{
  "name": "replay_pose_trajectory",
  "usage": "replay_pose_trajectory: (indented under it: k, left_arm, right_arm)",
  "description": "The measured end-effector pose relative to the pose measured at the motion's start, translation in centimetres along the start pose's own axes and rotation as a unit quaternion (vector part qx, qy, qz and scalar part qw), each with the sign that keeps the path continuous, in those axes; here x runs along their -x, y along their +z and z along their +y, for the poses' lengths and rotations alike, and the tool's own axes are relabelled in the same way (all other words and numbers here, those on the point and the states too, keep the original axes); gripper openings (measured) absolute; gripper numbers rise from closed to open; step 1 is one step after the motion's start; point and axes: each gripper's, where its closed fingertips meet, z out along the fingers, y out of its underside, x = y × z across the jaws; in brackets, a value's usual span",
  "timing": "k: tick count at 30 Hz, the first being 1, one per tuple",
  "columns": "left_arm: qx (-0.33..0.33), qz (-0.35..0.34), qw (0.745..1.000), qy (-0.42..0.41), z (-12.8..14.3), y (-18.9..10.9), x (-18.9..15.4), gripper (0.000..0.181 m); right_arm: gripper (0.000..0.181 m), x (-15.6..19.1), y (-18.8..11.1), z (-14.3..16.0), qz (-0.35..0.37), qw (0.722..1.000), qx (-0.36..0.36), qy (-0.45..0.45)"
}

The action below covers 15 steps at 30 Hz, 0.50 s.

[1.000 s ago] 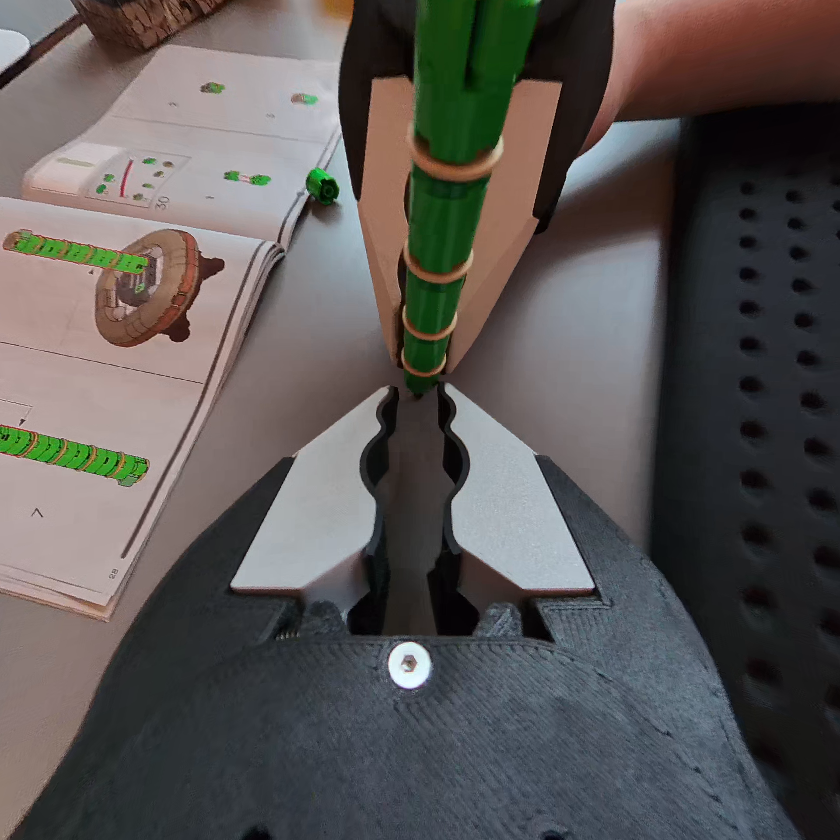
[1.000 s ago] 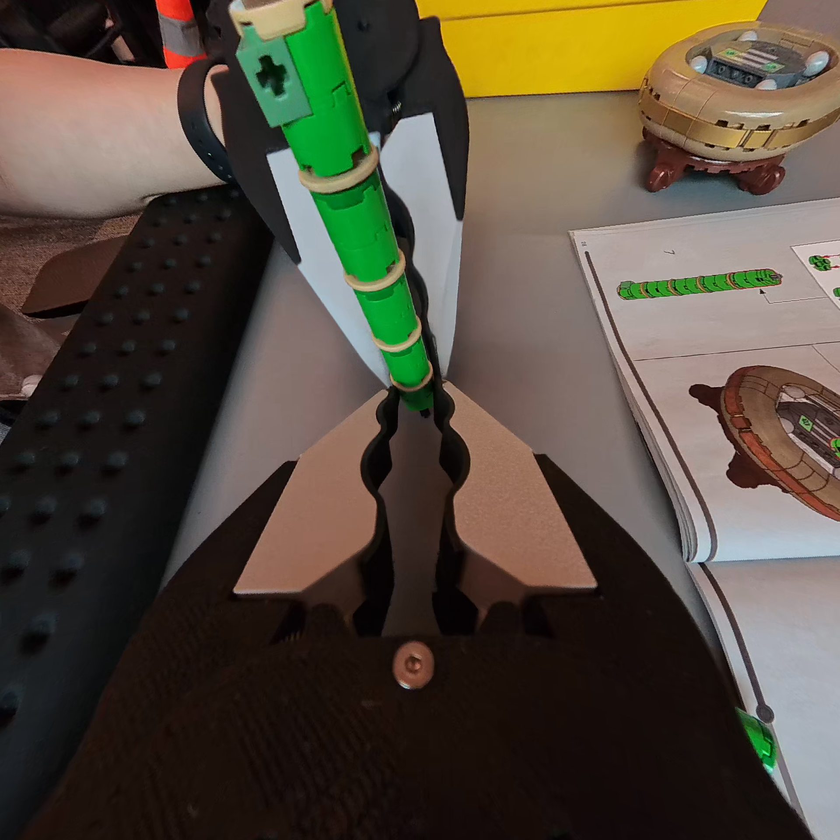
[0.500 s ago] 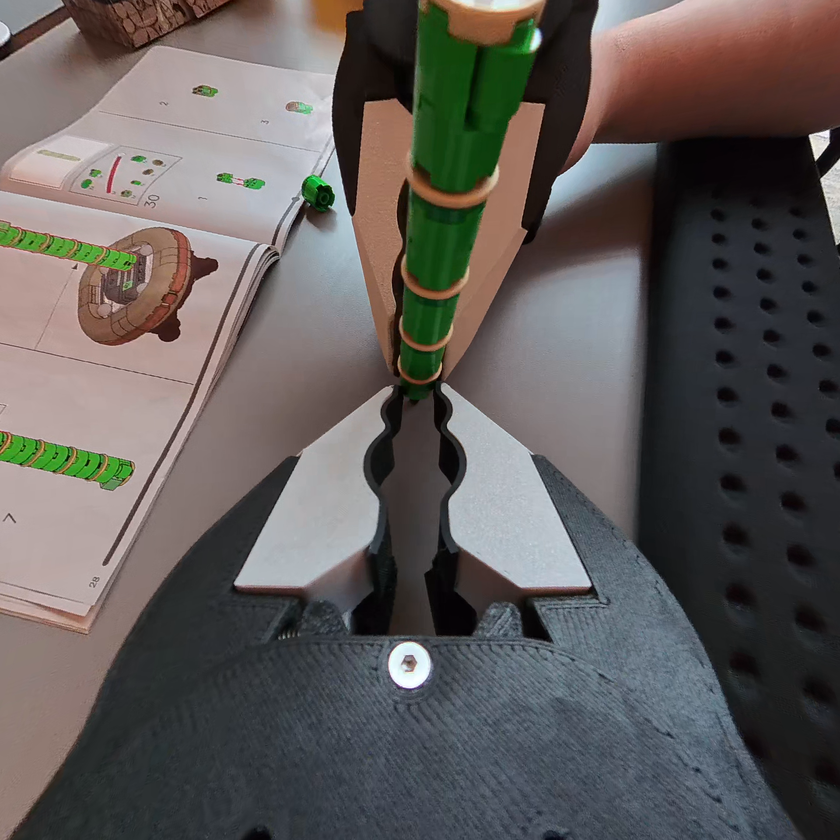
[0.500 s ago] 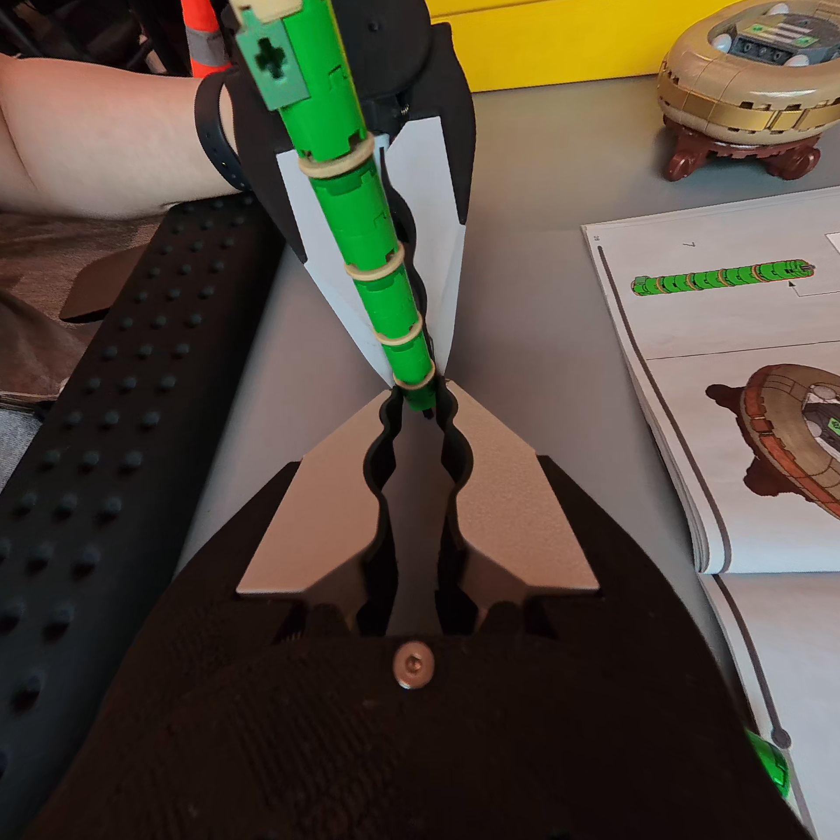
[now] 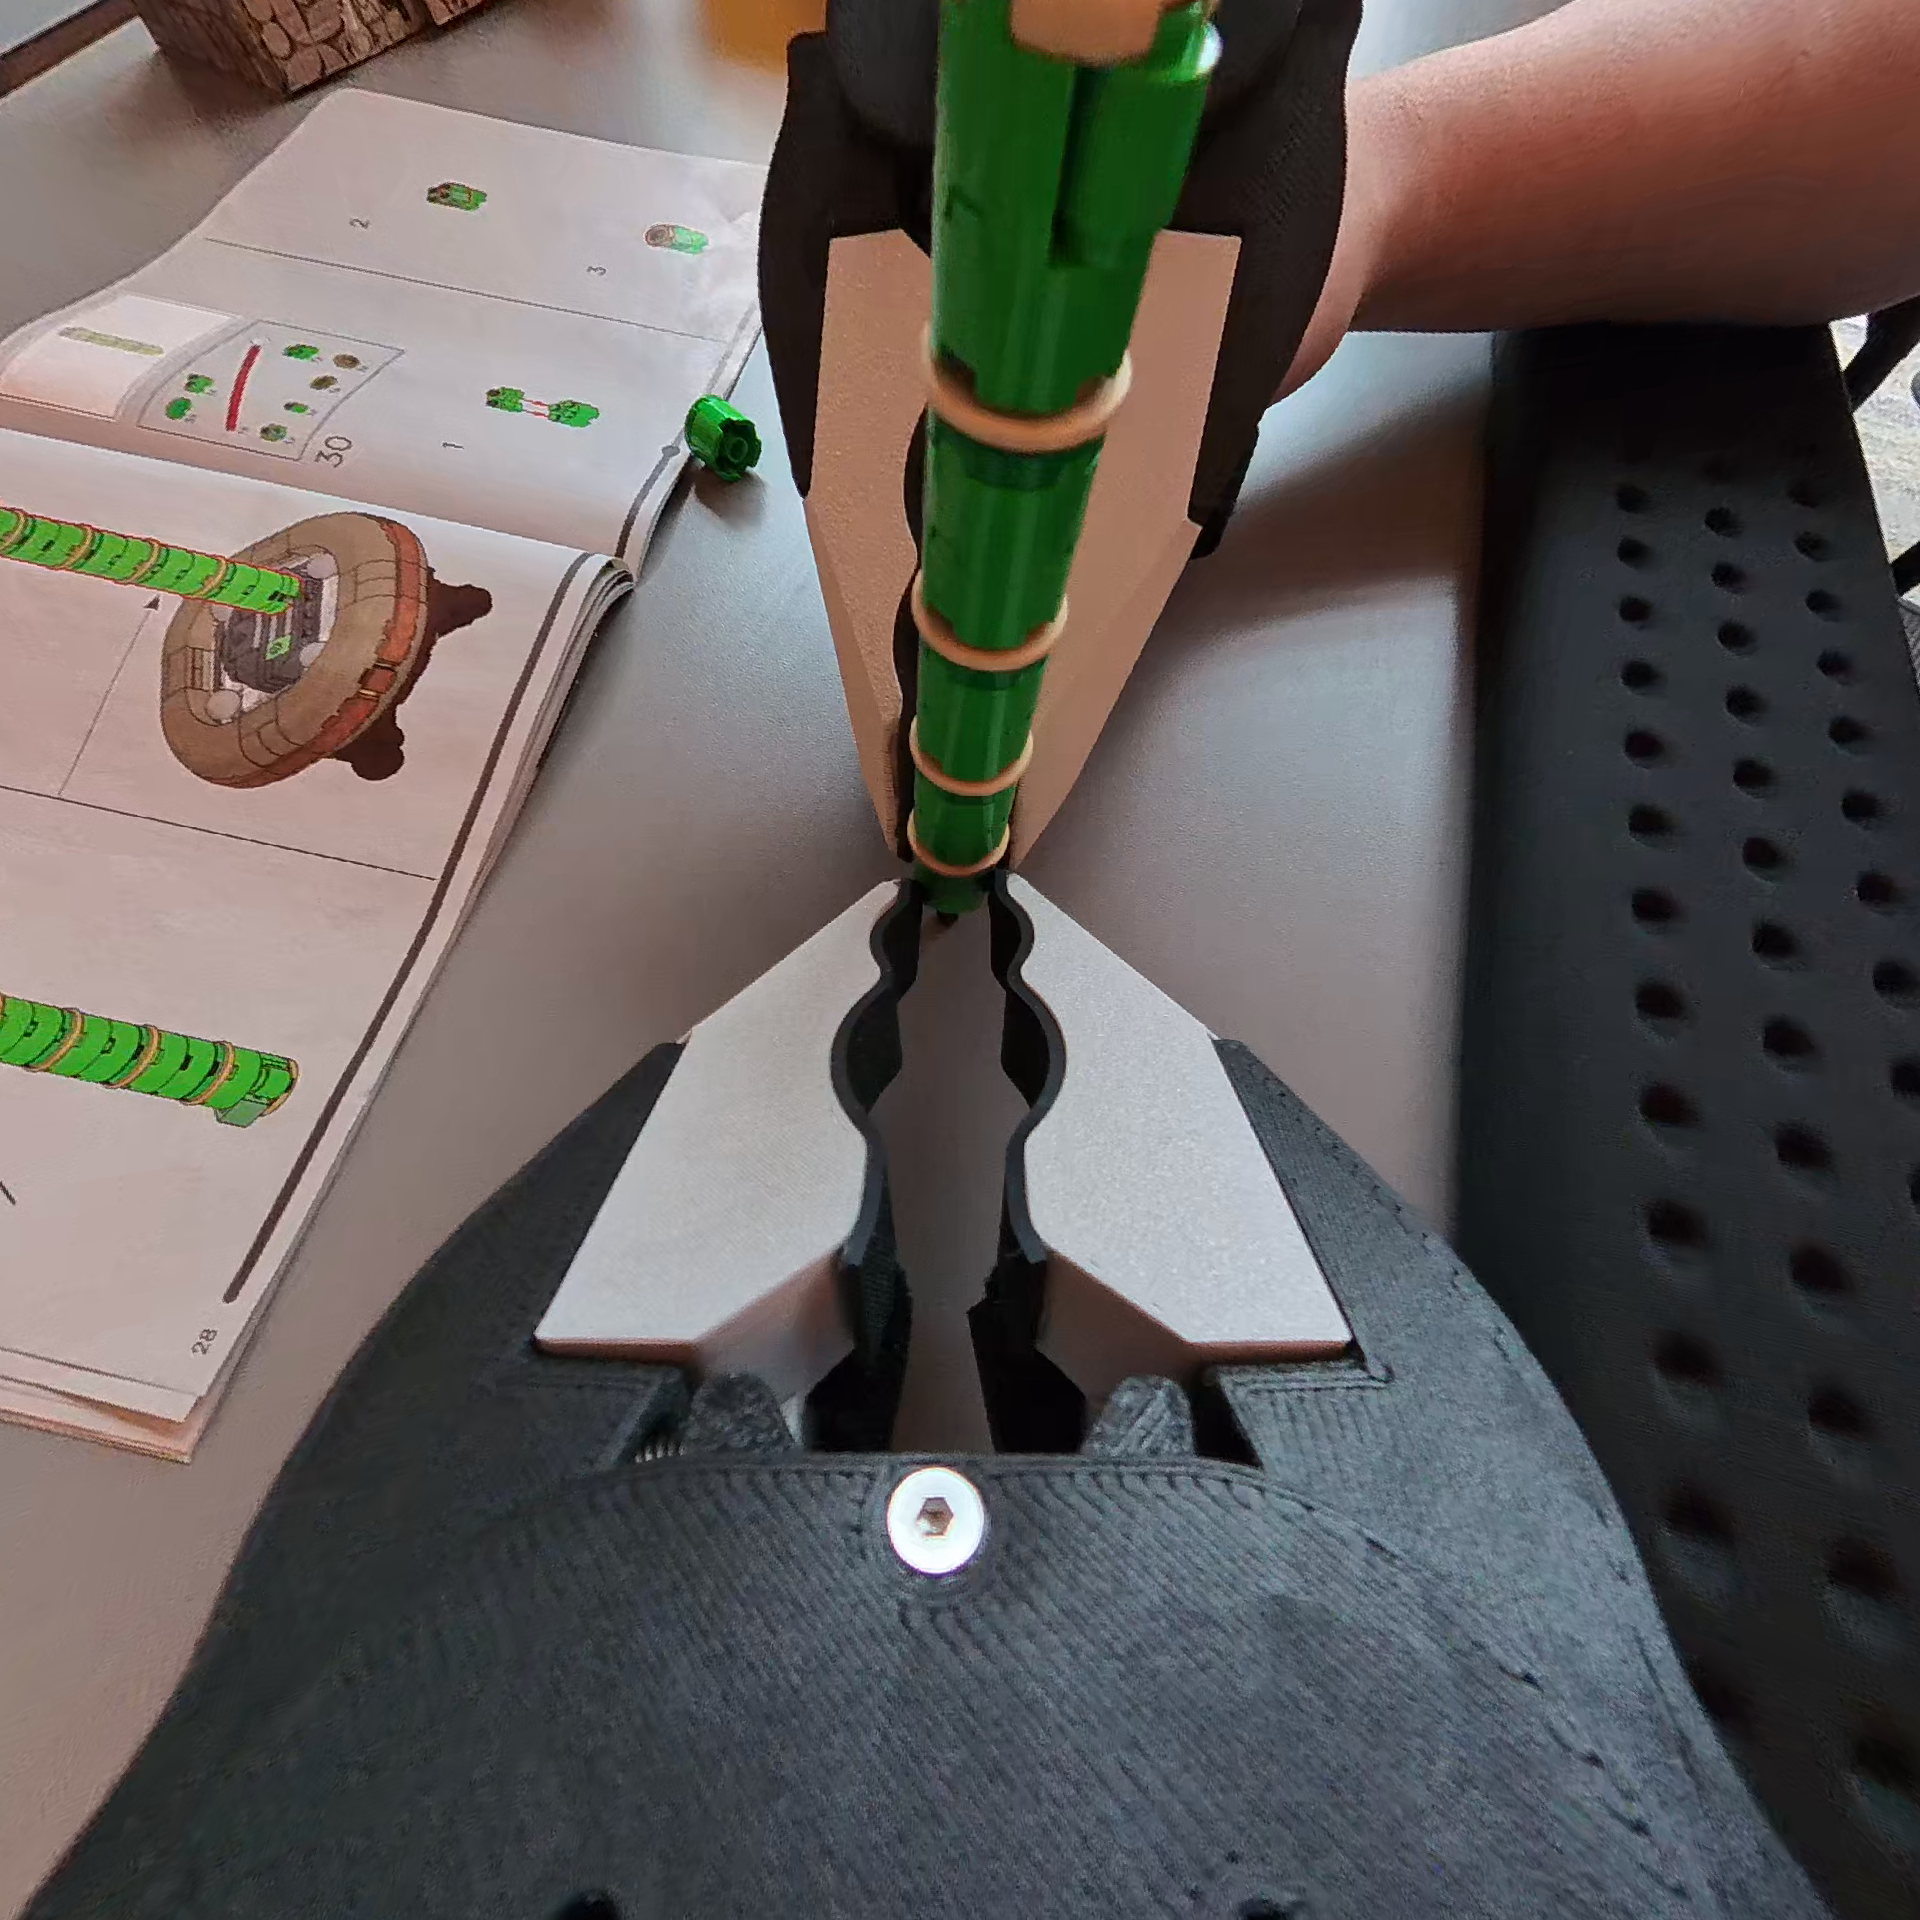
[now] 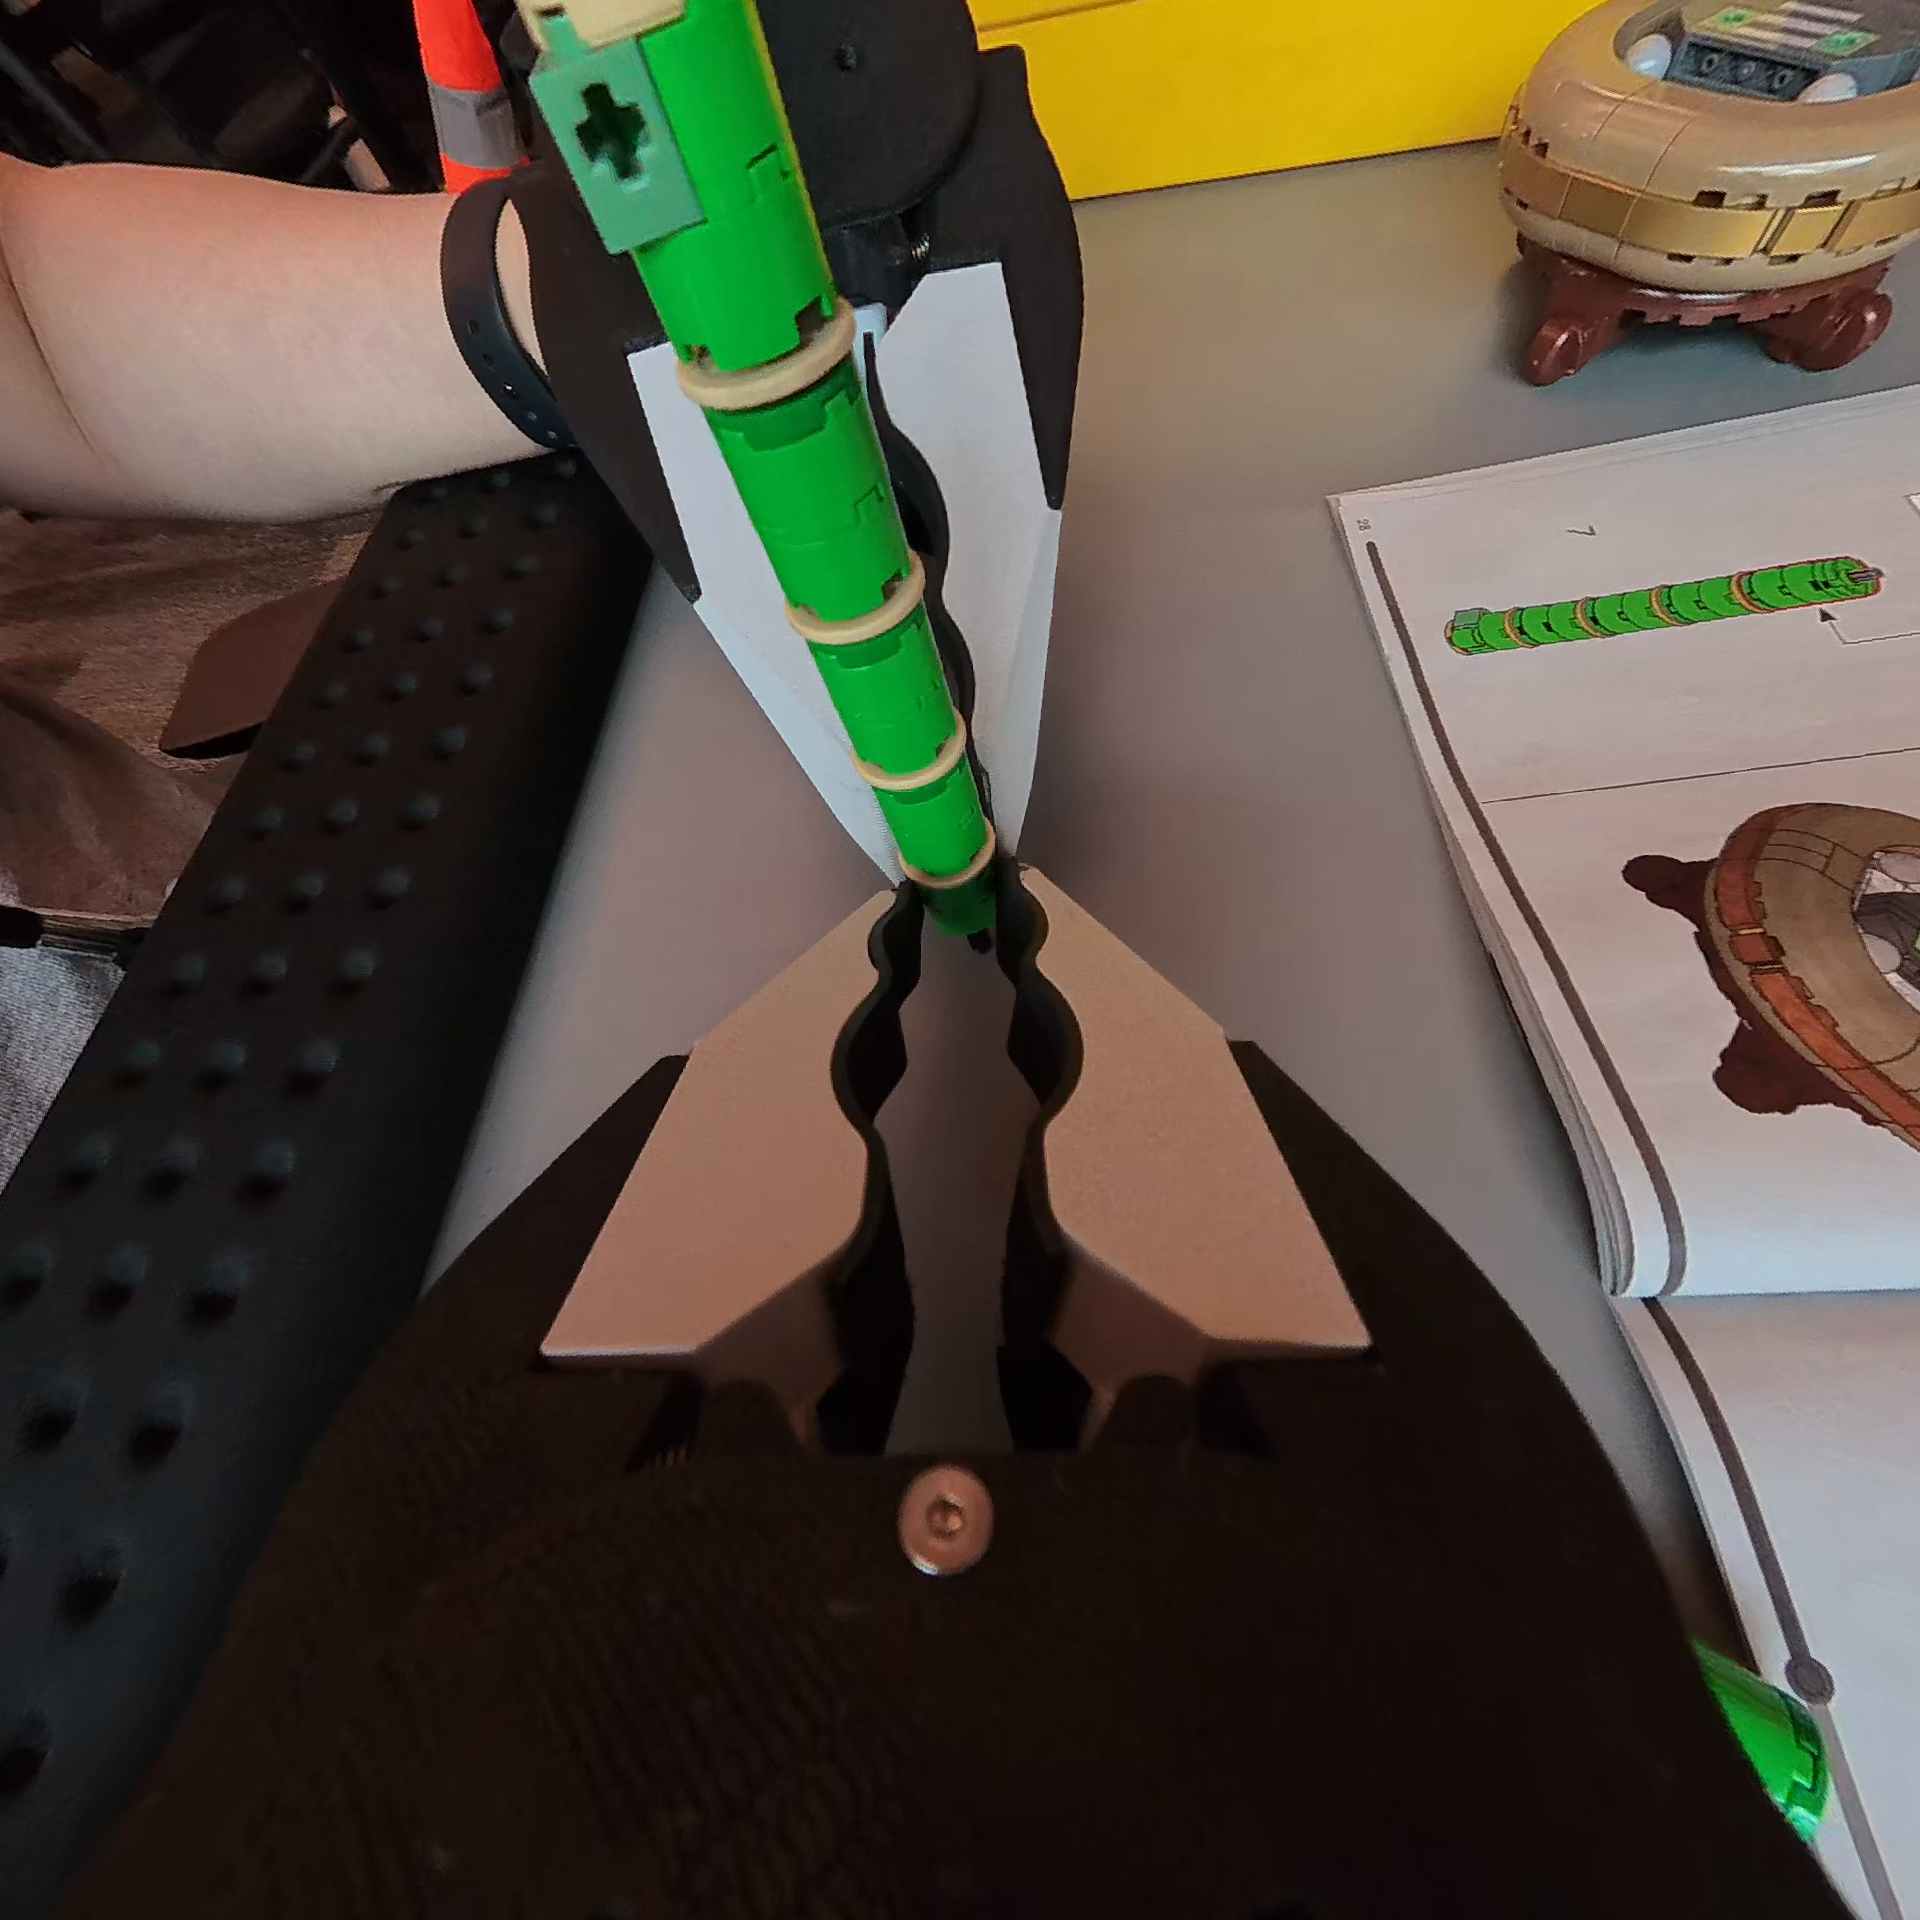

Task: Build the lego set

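Observation:
A long green lego stalk (image 5: 992, 623) with tan rings stands tilted above the grey table; it also shows in the right wrist view (image 6: 862, 623). My left gripper (image 5: 948, 904) and my right gripper (image 6: 961, 920) meet tip to tip, and each is shut on the stalk's lower end. A short black axle tip pokes out below. The stalk's upper end carries a green cross-hole block (image 6: 613, 145). A tan and brown round lego base (image 6: 1704, 177) stands at the back right. A loose green round brick (image 5: 722, 436) lies by the open instruction booklet (image 5: 312, 831).
A black perforated mat (image 5: 1714, 935) lies along the table's side and shows in the right wrist view (image 6: 260, 935). The booklet (image 6: 1662, 935) lies right of my right gripper, with a green piece (image 6: 1766, 1756) at its edge. A yellow box (image 6: 1247, 83) stands behind. A person's forearm (image 5: 1610, 166) is beyond.
Both grippers have drifted slightly together with the stalk still between them. The hold and the stalk's tilt look the same.

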Motion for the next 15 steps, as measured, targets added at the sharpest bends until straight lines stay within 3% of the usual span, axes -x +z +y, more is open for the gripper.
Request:
replay_pose_trajectory:
  k: [15]
  left_arm:
    - [0.000, 0.008, 1.000, -0.011, 0.00, -0.05, 0.00, 0.013]
  right_arm:
    - [0.014, 0.05, 0.06, -0.08, -0.009, 1.000, 0.001, 0.012]
